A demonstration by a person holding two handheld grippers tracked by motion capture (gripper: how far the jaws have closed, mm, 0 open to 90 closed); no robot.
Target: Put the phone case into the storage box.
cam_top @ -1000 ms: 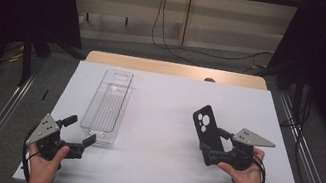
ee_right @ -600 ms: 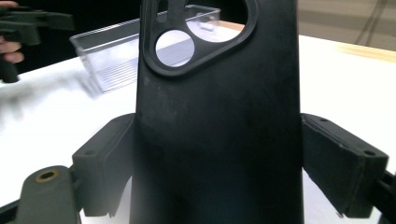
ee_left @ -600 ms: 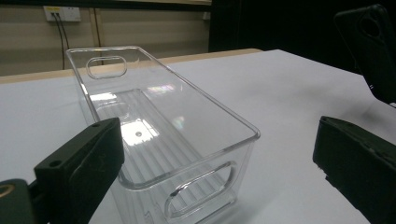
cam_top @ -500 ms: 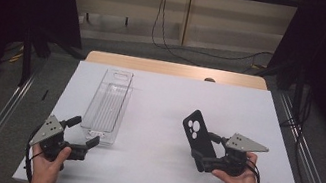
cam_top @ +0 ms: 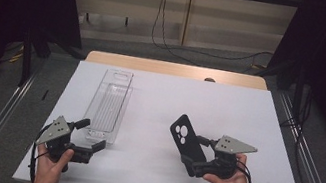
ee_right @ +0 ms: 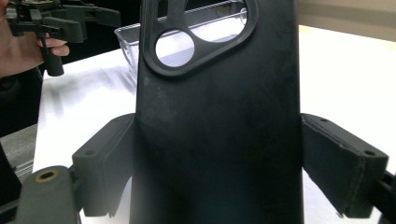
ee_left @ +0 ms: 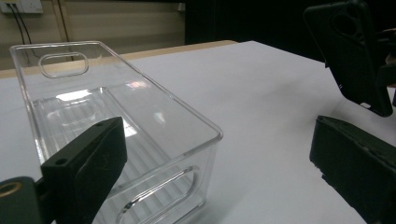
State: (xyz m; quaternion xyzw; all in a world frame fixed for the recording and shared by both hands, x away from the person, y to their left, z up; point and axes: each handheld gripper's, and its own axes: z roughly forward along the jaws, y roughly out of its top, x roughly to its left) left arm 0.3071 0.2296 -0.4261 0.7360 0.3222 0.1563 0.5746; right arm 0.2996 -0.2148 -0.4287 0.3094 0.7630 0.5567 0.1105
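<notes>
the right tongs [cam_top: 190, 158] pinch a black phone case [cam_top: 187, 141] by its long edges, upright above the tabletop [cam_top: 248, 116]. it looks light, bendy, slightly slick. the left tongs [cam_top: 91, 139] stand spread, empty.

The room was dim; overhead light brightened the white counter [cam_top: 248, 116], glare streaked the clear tray [ee_left: 135, 86], and near claws blurred.
</notes>
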